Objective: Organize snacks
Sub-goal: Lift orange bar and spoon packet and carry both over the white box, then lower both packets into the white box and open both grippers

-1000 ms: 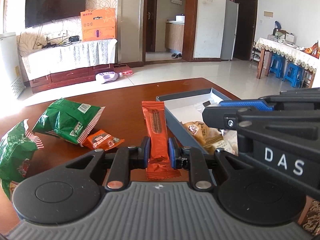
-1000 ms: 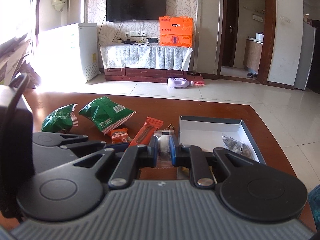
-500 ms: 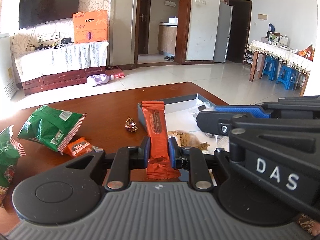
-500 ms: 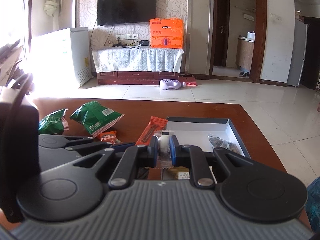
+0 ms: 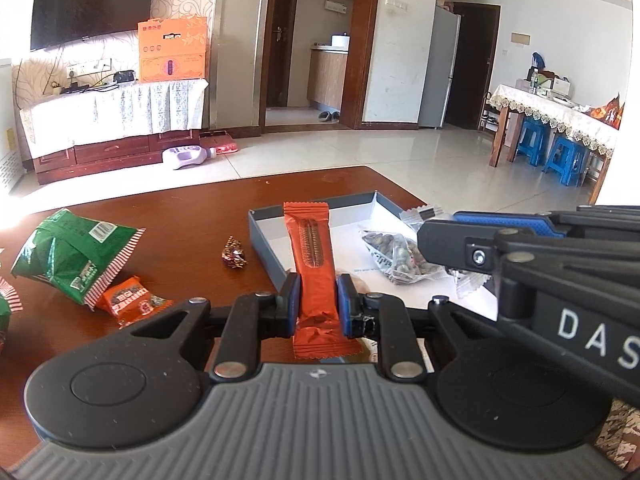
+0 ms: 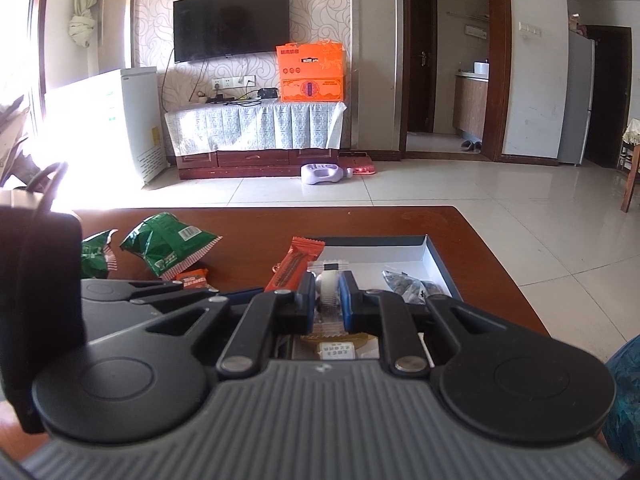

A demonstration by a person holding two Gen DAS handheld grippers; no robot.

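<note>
Both snacks carried over the tray, neither released yet

The grey tray (image 5: 260, 236) sits on the desk (image 5: 192, 216), right of the green bags. The left hand-held gripper (image 5: 318, 306) clamps an orange snack bar (image 5: 312, 248) upright over the tray's near-left wall; let go there, it may tip outside. The right hand-held gripper (image 6: 327, 306), closed on a small clear-wrapped candy (image 6: 329, 280), hangs close beside it, so the two could bump.

An orange snack bar (image 5: 314, 256) stands upright over the grey tray's (image 5: 260, 240) near edge; a clear-wrapped white candy (image 6: 329, 280) hangs above the tray.
</note>
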